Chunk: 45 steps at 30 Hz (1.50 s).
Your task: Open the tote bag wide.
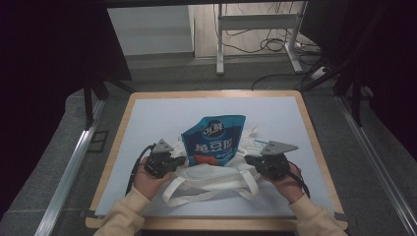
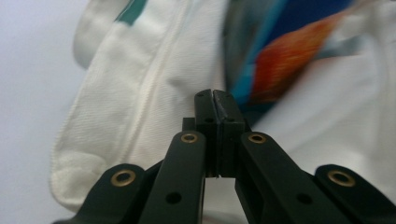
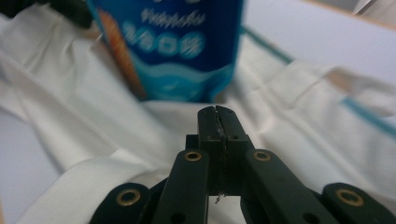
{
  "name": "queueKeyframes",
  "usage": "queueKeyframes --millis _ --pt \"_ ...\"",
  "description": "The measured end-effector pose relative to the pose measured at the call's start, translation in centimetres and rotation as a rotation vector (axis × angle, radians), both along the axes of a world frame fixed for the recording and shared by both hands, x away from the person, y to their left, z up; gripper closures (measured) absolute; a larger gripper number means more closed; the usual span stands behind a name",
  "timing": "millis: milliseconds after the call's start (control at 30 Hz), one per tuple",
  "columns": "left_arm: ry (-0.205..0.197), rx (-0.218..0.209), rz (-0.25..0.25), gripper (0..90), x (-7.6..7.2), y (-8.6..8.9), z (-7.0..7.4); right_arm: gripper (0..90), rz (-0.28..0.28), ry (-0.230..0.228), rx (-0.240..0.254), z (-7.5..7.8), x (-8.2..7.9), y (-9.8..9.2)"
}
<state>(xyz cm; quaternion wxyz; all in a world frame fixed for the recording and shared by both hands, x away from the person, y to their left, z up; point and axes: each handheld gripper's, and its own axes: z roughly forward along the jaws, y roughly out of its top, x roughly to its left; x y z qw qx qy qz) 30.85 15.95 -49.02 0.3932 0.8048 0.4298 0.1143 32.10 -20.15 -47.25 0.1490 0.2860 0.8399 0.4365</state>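
A blue snack pouch [image 1: 215, 140] with white lettering and an orange patch lies on a white tote bag [image 1: 216, 174] at the middle of the table. The bag's handles [image 1: 196, 194] trail toward the person. My left gripper [image 1: 181, 160] sits at the bag's left edge, its jaws shut. In the left gripper view, the gripper [image 2: 213, 93] points at the bag [image 2: 140, 93] and the pouch [image 2: 285, 56]. My right gripper [image 1: 249, 159] is at the bag's right edge, also shut. In the right gripper view, the gripper [image 3: 217, 109] faces the pouch [image 3: 173, 46] over the bag [image 3: 289, 140]. No fabric shows between either pair of jaws.
A pale mat [image 1: 162, 113] covers the wood-edged table [image 1: 118, 142]. Beyond the far edge stands a white desk frame [image 1: 220, 44] with cables on the floor. Dark curtains hang at both sides, and metal rails [image 1: 74, 162] run along the table.
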Motion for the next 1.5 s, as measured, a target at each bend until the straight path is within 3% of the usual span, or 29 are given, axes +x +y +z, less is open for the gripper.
queueKeyframes --millis 200,433,533,667,1033,1167,1500 --pt "0.014 0.014 0.017 90.0 1.0 0.0 -0.4 89.2 0.038 0.050 -0.072 -1.9 -1.0 1.0" --pt "0.038 0.015 0.046 90.0 2.1 0.0 -0.9 89.2 0.058 0.091 -0.123 -3.8 -1.9 1.0" --pt "0.050 0.002 0.056 90.0 2.6 0.0 -1.2 89.3 0.071 0.097 -0.154 -4.7 -2.5 1.0" --pt "0.058 0.004 0.060 90.0 2.9 -0.1 -1.4 89.3 0.070 0.100 -0.158 -5.2 -3.1 1.0" --pt "0.062 -0.004 0.058 90.0 3.0 0.0 -1.4 89.3 0.071 0.094 -0.160 -5.2 -3.2 1.0" --pt "0.045 -0.019 0.053 90.0 2.5 0.1 -1.1 89.2 0.069 0.095 -0.149 -5.1 -3.1 0.9" --pt "-0.022 -0.055 0.013 90.0 -0.4 0.7 1.2 89.2 0.021 0.024 -0.053 -1.6 -1.6 -0.2"
